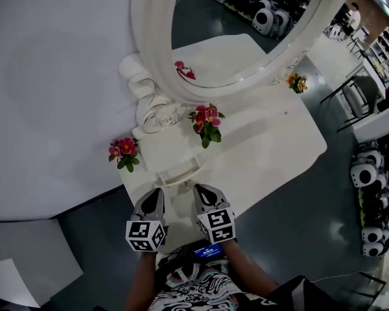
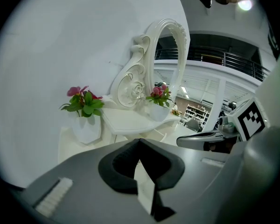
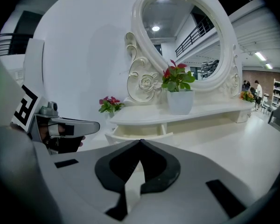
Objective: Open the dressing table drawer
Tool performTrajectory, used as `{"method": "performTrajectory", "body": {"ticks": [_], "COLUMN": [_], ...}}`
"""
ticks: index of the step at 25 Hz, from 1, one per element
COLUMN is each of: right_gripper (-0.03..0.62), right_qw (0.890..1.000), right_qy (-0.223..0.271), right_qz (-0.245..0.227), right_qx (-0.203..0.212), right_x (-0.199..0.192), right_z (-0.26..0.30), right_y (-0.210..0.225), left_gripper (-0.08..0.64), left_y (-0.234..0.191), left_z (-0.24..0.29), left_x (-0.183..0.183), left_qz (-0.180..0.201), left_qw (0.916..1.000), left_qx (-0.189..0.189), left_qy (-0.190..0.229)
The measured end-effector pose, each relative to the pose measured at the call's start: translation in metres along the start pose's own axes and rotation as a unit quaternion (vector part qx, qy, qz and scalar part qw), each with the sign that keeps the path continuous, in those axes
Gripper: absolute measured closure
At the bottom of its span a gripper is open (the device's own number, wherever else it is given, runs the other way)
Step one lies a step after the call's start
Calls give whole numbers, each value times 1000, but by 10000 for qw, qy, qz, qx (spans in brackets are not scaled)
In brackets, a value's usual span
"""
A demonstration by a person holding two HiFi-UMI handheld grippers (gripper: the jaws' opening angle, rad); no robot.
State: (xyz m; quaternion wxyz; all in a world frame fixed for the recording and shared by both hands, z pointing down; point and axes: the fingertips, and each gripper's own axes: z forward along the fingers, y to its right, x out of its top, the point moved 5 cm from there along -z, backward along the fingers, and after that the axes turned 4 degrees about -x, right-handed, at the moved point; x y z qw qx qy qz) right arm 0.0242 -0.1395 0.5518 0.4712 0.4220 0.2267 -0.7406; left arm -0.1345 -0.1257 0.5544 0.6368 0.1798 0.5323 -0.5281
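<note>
The white dressing table [image 1: 279,149] carries an oval mirror [image 1: 149,57] above a small raised shelf. Under that shelf the small drawer [image 1: 179,174] stands pulled out a little; in the right gripper view its open top and curved front [image 3: 141,136] show clearly. My left gripper [image 1: 155,195] and right gripper [image 1: 201,192] hover side by side just in front of the drawer, clear of it. Both are shut with nothing between the jaws: the left gripper's [image 2: 139,140] tips meet, and so do the right gripper's [image 3: 140,141] tips.
A potted flower [image 1: 206,123] stands on the shelf, another flower pot [image 1: 123,153] at the table's left end, a third flower pot [image 1: 297,81] at the far right. A white wall runs along the left. A chair [image 1: 358,97] and white robot heads [image 1: 365,173] stand on the floor to the right.
</note>
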Motion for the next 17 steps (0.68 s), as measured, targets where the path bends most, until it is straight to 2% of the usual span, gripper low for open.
{"method": "performTrajectory", "body": {"ticks": [17], "right_gripper": [591], "right_qw": [9999], "right_qy": [53], "right_qz": [45], "right_qx": [-79], "right_x": [2], "right_z": [0], "right_y": [6], "left_gripper": [558], "left_y": [-2], "left_z": [3], "left_x": [3], "left_qz": [29], "left_qw": [10000], "left_qx": [6], "left_qy": [-5]}}
